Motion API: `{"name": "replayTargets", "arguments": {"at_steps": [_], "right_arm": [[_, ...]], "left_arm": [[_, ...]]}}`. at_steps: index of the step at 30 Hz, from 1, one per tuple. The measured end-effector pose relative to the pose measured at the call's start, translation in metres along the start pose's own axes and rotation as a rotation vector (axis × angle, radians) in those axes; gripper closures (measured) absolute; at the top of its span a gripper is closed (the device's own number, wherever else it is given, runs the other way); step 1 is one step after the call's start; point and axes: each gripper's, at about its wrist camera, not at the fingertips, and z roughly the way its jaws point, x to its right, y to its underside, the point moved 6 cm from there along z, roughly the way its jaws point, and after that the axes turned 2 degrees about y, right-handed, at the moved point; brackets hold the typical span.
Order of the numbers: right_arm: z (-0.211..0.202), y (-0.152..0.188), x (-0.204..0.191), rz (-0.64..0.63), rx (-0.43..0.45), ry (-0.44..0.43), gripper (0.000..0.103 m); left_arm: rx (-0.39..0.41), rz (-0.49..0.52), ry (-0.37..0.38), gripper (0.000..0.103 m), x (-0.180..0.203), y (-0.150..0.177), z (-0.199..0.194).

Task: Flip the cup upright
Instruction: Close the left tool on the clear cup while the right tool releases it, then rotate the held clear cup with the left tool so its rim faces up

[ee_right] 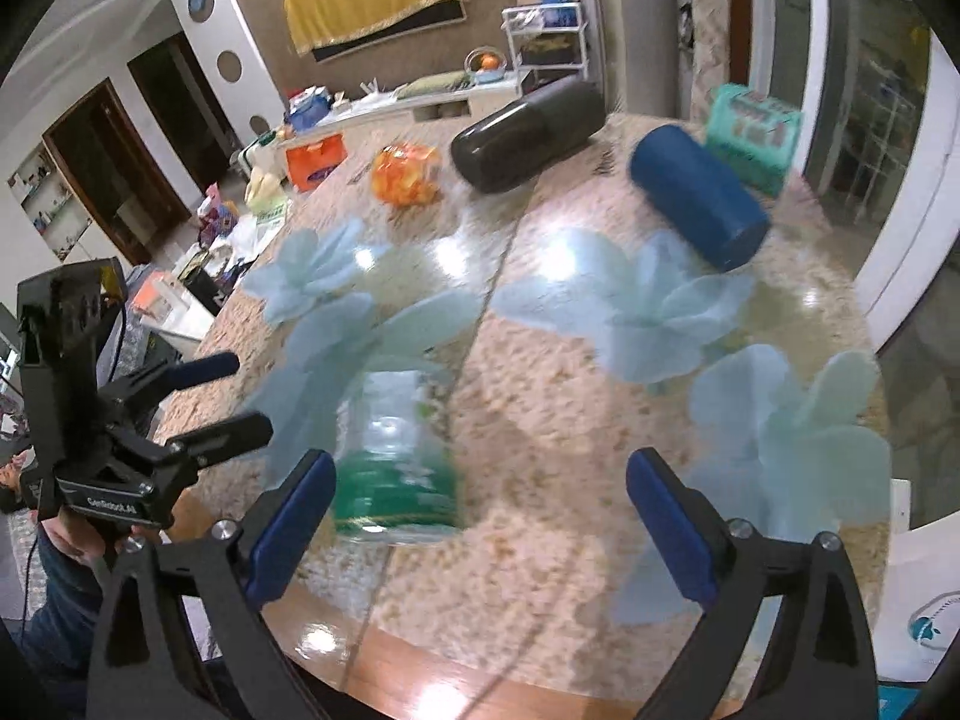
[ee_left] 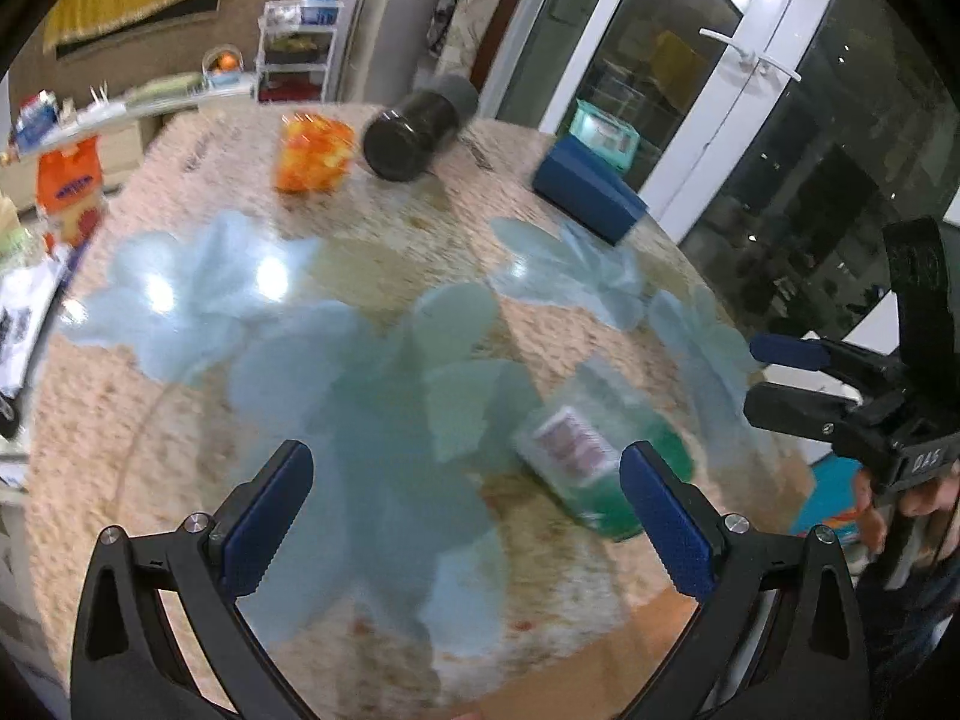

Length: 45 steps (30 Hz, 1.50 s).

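Observation:
A clear plastic cup with a green band [ee_left: 594, 462] lies on its side on the round floral table [ee_left: 384, 252]. It also shows in the right wrist view [ee_right: 393, 462], blurred. My left gripper [ee_left: 465, 516] is open and empty, with the cup just beyond its right finger [ee_left: 672, 531]. My right gripper [ee_right: 480, 531] is open and empty, with the cup just past its left finger [ee_right: 288, 531]. Each gripper also shows in the other's view, the right one [ee_left: 774, 378] at the right edge and the left one [ee_right: 234, 396] at the left edge, both open.
A black cylinder [ee_left: 414, 132], a blue cylinder [ee_left: 591, 189] and an orange patterned cup [ee_left: 312, 153] lie at the far side of the table. A teal box [ee_right: 753, 135] stands at the back edge. Glass doors [ee_left: 750, 120] are behind the table.

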Motion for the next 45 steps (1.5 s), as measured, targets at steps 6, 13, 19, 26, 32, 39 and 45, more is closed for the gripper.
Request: {"name": "replayTargets", "arguments": {"at_steps": [6,13,19,26,32,39,45], "right_arm": [[-0.007,0.006,0.021,0.008,0.029,-0.010,0.005],[-0.018,0.011,0.045,0.032,0.064,-0.041,0.005],[-0.021,0.014,0.064,0.060,0.075,-0.060,0.005],[-0.018,0.020,0.075,0.065,0.064,-0.076,0.005],[-0.019,0.022,0.079,0.075,0.069,-0.088,0.005],[-0.017,0.024,0.078,0.073,0.070,-0.085,0.005],[-0.014,0.022,0.072,0.081,0.075,-0.095,0.005]], "left_arm": [[-0.100,-0.116,0.050,0.000,0.021,-0.001,0.023],[-0.154,-0.205,0.044,0.000,0.040,-0.004,0.049],[-0.204,-0.276,0.019,0.000,0.042,-0.004,0.069],[-0.242,-0.338,-0.013,0.001,0.037,-0.005,0.084],[-0.256,-0.344,-0.054,0.011,0.031,-0.007,0.087],[-0.259,-0.321,-0.038,0.024,0.031,-0.005,0.084],[-0.255,-0.318,0.024,0.027,0.033,0.001,0.080]]}}
